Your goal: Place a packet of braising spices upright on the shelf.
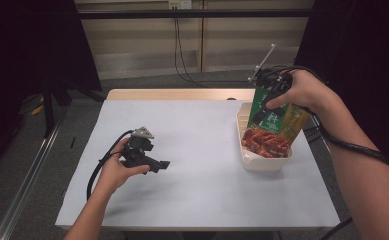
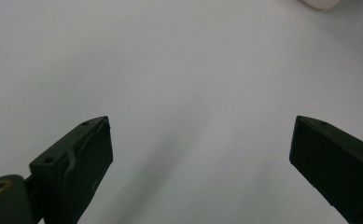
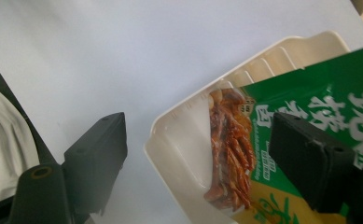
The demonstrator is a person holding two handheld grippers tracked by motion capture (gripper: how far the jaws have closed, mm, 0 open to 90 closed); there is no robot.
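Seen from the high view: green snack packet standing tilted in a cream tray at the desk's right side, right gripper at its top edge, left gripper hovering well apart over bare desk. Left gripper view: fingers spread, released, nothing between. Right gripper view: fingers spread, released; one overlapping the packet resting in the tray.

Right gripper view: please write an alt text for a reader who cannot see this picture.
A green snack packet printed with reddish food lies partly in a cream plastic tray on a pale grey table. The right gripper looks down on it with its two black jaws wide apart, one over the table and one in front of the packet.
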